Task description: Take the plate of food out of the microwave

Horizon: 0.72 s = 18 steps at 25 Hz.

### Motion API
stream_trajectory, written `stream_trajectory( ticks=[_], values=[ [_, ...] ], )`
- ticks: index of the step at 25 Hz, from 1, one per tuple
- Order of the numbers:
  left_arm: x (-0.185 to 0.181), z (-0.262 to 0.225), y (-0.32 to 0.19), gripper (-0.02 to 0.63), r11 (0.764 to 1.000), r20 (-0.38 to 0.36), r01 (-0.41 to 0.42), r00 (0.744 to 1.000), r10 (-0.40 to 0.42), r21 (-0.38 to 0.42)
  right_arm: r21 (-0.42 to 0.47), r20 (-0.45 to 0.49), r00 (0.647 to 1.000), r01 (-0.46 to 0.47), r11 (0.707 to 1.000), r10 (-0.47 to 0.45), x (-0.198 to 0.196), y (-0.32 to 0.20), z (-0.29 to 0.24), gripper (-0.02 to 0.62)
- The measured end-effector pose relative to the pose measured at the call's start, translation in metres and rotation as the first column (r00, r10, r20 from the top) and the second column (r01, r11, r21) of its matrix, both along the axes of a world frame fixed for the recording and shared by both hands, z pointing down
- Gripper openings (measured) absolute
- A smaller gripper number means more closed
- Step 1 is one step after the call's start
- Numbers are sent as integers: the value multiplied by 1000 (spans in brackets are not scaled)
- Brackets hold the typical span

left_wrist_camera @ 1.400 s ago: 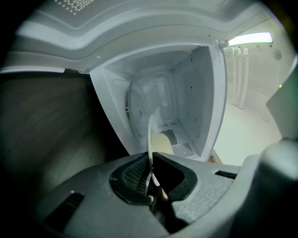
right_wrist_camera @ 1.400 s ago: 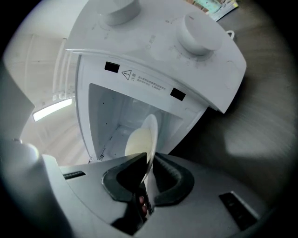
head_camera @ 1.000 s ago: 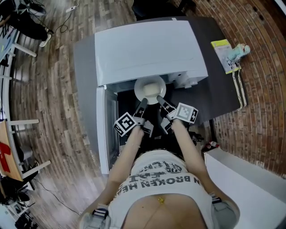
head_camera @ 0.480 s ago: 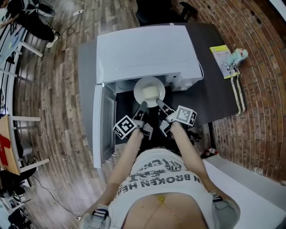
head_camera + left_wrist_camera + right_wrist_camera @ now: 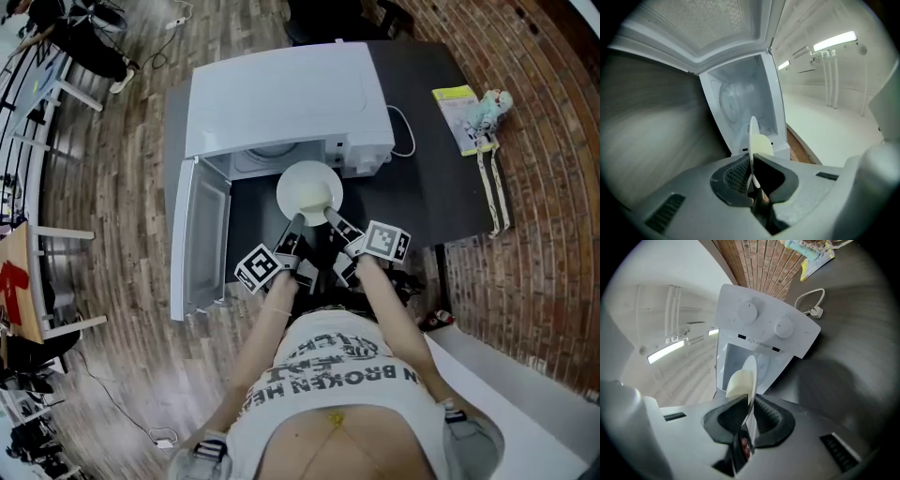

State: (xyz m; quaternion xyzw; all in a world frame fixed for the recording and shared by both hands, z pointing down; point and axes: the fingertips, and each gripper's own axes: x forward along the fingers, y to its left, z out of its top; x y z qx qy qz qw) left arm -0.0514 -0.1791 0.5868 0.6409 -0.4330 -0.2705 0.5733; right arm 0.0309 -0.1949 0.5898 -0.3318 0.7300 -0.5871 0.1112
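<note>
A white plate [image 5: 309, 187] with a pale yellow piece of food [image 5: 319, 197] hangs just in front of the open white microwave [image 5: 281, 94], above the dark table. My left gripper [image 5: 295, 222] is shut on the plate's near-left rim, and my right gripper [image 5: 330, 216] is shut on its near-right rim. In the left gripper view the plate [image 5: 753, 133] stands edge-on between the pads of the left gripper [image 5: 752, 176], with the empty cavity [image 5: 740, 103] behind. In the right gripper view the right gripper [image 5: 749, 416] pinches the plate [image 5: 751, 373], with the food [image 5: 738, 383] on its left side.
The microwave door [image 5: 192, 234] stands swung open at the left. The control panel with two knobs [image 5: 764, 319] is at the microwave's right, and a plug and cable [image 5: 403, 131] lie beside it. A yellow booklet and a toy [image 5: 464, 108] lie at the table's [image 5: 422, 187] far right.
Both grippers have drawn back toward the person with the plate in them. The plate, earlier half under the microwave's top edge, now sits wholly outside the cavity.
</note>
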Motion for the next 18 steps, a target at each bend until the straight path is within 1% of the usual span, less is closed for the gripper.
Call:
stream_trajectory(
  ticks=[4, 12, 18],
  values=[
    [10, -1, 14, 21, 999, 17, 32, 999, -32, 7, -5, 6, 1000, 25, 1000, -25, 10, 12, 0, 38],
    [27, -2, 47, 21, 996, 12, 85, 996, -85, 0, -7, 1, 996, 84, 996, -84, 25, 39, 0, 38],
    [22, 0, 80, 21, 991, 24, 131, 991, -131, -10, -18, -2, 990, 138, 990, -138, 21, 68, 4, 38]
  ],
)
